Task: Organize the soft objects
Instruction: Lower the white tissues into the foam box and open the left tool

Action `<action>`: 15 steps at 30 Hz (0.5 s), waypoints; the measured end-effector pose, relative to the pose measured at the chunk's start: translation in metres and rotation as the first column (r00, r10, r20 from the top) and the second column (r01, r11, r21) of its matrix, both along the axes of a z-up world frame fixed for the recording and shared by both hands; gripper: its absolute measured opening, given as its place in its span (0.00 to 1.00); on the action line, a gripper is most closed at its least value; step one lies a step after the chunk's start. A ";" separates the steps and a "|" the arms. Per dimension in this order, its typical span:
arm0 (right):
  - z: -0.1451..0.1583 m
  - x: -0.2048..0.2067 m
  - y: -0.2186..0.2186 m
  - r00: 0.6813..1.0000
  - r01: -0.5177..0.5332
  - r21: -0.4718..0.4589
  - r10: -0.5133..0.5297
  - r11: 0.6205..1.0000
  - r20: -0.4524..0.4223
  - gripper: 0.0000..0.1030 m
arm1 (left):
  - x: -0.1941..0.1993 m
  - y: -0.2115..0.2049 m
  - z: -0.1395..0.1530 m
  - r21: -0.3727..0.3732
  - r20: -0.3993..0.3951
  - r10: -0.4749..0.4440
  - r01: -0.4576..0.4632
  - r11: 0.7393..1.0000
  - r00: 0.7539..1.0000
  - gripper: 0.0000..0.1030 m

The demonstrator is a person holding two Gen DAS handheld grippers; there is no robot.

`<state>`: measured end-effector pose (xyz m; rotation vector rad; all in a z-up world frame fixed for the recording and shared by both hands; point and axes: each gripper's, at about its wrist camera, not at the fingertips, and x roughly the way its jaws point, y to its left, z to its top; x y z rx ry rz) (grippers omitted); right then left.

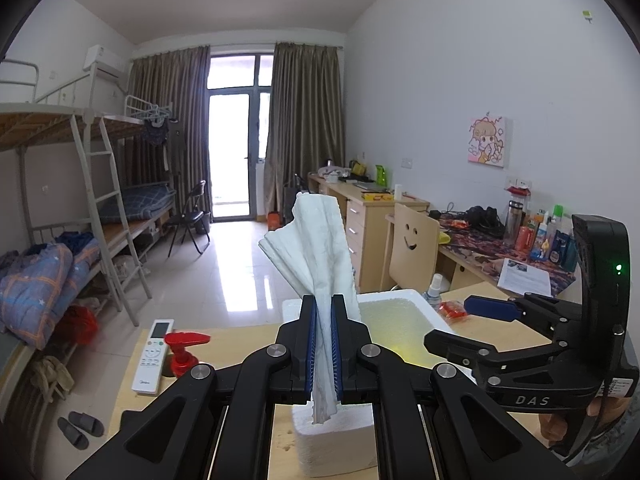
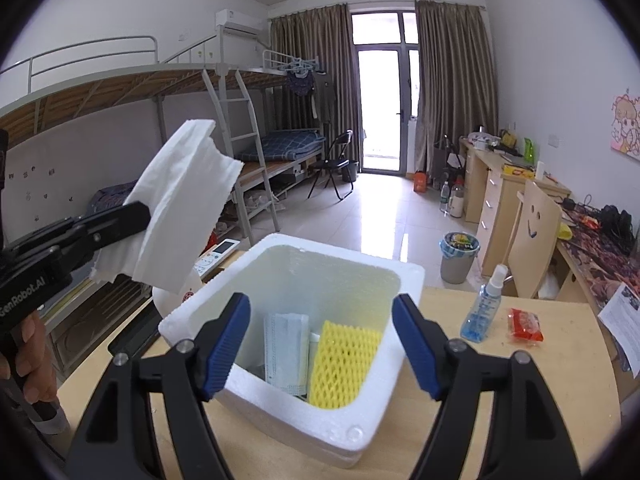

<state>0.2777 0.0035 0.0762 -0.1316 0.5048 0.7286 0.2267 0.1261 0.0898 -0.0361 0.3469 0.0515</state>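
Observation:
My left gripper (image 1: 324, 344) is shut on a white folded tissue (image 1: 316, 248) and holds it up in the air; the tissue also shows in the right wrist view (image 2: 180, 204), left of and above a white foam box (image 2: 404, 272). The box also shows in the left wrist view (image 1: 424, 308), behind the left gripper. It holds a yellow foam net (image 2: 340, 364) and a pale flat packet (image 2: 286, 352). My right gripper (image 2: 320, 344) is open and empty, just in front of the box; it shows from the side in the left wrist view (image 1: 492, 308).
On the wooden table (image 2: 500, 384) stand a blue spray bottle (image 2: 484, 308) and a red packet (image 2: 526, 324) right of the box. A white remote (image 1: 154, 356) and a red pump bottle (image 1: 184, 352) lie left. Bunk beds, desks and a chair stand beyond.

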 end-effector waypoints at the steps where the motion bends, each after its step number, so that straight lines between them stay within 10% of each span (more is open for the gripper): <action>1: 0.000 0.001 -0.002 1.000 0.006 0.002 -0.006 1.000 -0.005 0.76 | 0.001 -0.001 0.000 -0.001 -0.001 -0.004 0.004 1.000 1.000 0.07; 15: 0.000 -0.001 -0.050 0.994 0.107 0.043 -0.107 0.993 -0.007 0.81 | 0.016 -0.020 -0.004 -0.017 -0.025 -0.078 0.078 0.997 0.997 0.07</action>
